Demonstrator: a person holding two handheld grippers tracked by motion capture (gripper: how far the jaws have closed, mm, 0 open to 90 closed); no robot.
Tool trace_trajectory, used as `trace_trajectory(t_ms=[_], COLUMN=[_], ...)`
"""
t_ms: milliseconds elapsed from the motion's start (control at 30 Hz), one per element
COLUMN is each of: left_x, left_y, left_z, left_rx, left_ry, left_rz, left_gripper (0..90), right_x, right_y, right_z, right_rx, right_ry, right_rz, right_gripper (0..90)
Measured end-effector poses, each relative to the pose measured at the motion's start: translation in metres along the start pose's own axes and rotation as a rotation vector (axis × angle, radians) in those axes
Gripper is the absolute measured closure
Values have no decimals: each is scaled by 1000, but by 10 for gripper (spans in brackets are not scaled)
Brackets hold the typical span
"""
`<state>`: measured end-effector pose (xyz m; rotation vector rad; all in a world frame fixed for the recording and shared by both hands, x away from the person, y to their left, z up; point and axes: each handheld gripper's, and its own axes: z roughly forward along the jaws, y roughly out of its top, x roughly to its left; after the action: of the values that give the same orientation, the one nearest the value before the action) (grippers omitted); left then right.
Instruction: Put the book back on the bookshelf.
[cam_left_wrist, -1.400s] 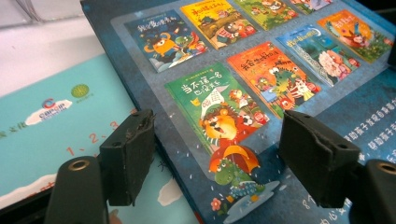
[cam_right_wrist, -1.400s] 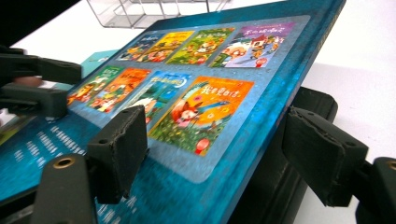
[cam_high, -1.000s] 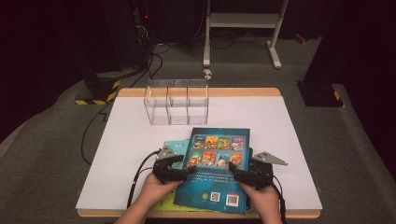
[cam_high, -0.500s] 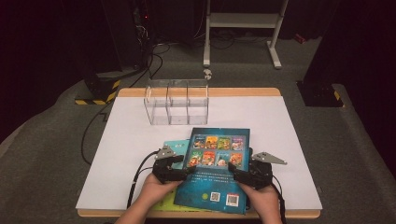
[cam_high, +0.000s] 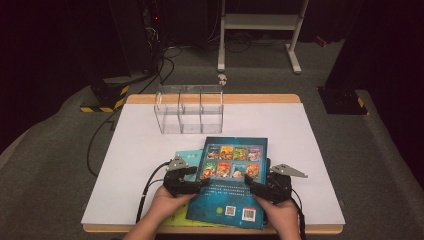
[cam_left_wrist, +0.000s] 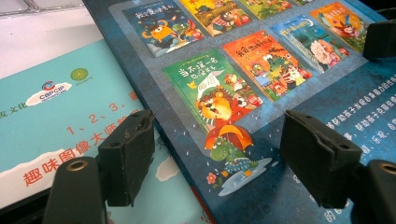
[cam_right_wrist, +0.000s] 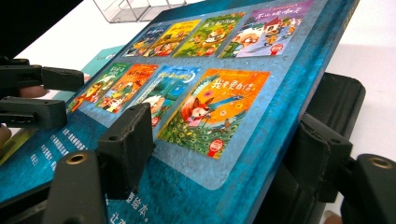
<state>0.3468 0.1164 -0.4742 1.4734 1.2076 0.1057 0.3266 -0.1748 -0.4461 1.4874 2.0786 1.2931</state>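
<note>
Right tool (cam_right_wrist: 219, 154) jaws just closing over blue picture book (cam_high: 232, 180) right edge, not yet pinching. Left tool (cam_left_wrist: 219, 154) spread astride left edge. Lift near.

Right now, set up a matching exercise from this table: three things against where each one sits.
Things:
1. dark blue book
2. teal book
3. clear organizer

Places:
A. far side of the table, empty
B. between the two grippers, lying across another book
C. partly under another book, on its left

Pairs: 1-B, 2-C, 3-A
</note>
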Motion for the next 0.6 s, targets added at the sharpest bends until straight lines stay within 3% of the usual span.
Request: trace_trajectory(t_ms=[600], left_x=[0], left_y=[-1], left_z=[1], left_rx=[-2], left_ry=[-2], left_rz=[-3], left_gripper=[259], right_x=[-1], right_y=[1], right_z=[-6], right_rx=[2], right_ry=[13], right_rz=[-5], right_gripper=[379])
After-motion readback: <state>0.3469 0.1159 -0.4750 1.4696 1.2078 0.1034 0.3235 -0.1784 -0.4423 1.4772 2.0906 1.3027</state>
